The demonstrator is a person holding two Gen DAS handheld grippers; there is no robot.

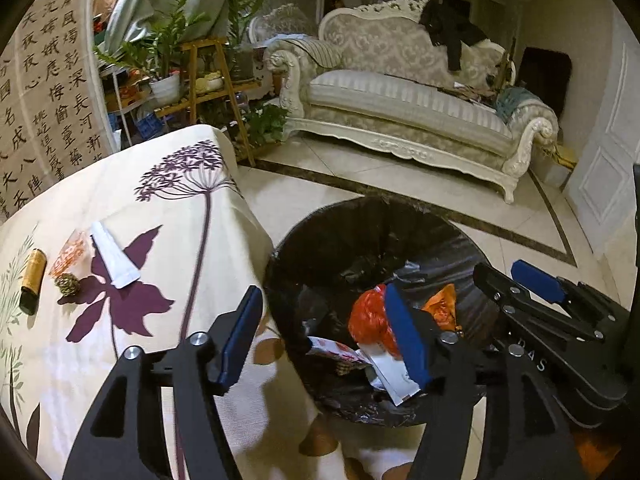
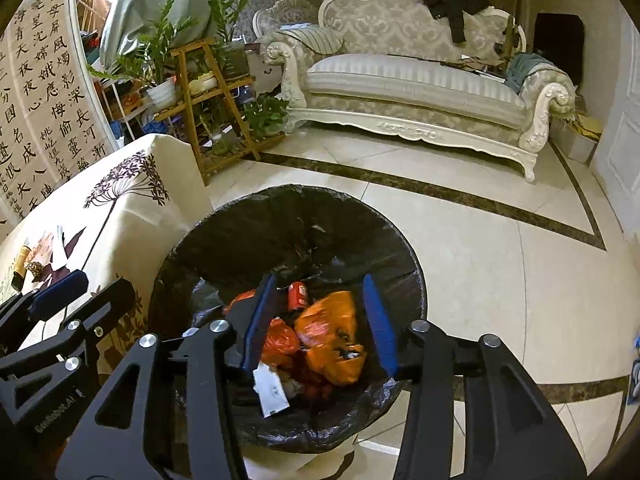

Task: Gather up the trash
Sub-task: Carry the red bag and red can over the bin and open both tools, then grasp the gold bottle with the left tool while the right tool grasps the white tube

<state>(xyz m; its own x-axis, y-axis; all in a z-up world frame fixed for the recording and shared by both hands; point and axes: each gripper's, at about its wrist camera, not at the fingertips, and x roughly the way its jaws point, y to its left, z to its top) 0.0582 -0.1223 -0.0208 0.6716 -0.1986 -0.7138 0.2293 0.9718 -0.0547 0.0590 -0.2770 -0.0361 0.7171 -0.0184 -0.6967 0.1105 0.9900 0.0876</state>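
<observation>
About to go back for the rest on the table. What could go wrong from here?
1. The pinecone is small and round; it may roll from the jaws.
2. The flat white wrapper and clear wrapper overlap, so one may drag.
3. The bin sits against the tablecloth; a swing could snag it.

Glossy black plastic bin liner [image 2: 224,232]; cloth tablecloth [image 1: 168,208].

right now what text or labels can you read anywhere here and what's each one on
"DAS": right gripper body, partly hidden.
"GenRobot.AI": left gripper body, small and only roughly legible.
Chinese calligraphy, including "夜夜心" and "長河": wall scroll.
Print on the wrappers in the trash bin: too small to read.
</observation>
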